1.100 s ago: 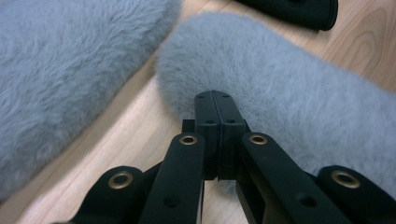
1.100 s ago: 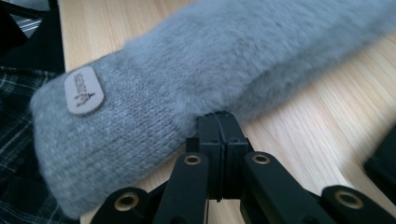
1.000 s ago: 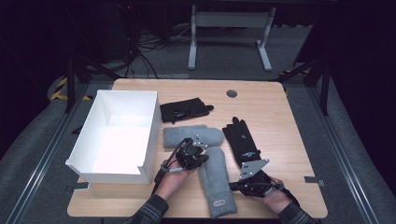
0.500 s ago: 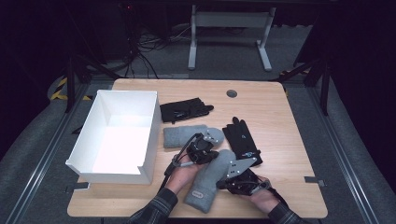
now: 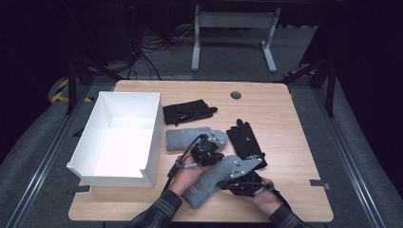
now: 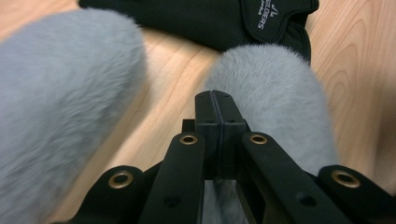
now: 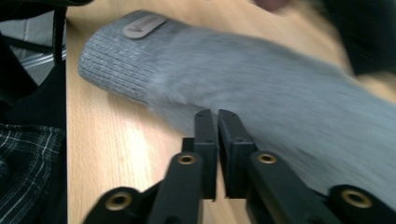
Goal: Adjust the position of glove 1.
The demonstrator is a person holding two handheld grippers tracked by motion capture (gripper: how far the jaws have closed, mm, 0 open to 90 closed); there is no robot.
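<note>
A fuzzy grey mitten (image 5: 216,178) is lying slantwise on the near part of the pale wooden table (image 5: 294,118), its ribbed knit cuff (image 7: 116,60) carrying a small tan label and pointing toward the person. In the high view, the left gripper (image 5: 207,154) is sitting at the mitten's far end, and in the left gripper view its black jaws are standing pressed together with soft grey fleece bulging just past the tips; whether any of the fabric is pinched there is hard to make out. The right gripper (image 5: 240,183) is lying at the mitten's right edge; its jaws have just been opening and are showing a thin slit between them, their tips meeting the blurred fleece, with nothing visibly caught between them.

A second grey mitten (image 5: 187,137) is lying flat just beyond the left gripper, partly covered by it. A black glove (image 5: 247,142) of smooth fabric is resting to the right, its near end passing under the right gripper's grey plate. Another black glove (image 5: 187,112) is lying farther off, beside a white open box (image 5: 157,137) with straight walls at the left. A plaid sleeve (image 5: 159,213) is cut off by the near edge.
</note>
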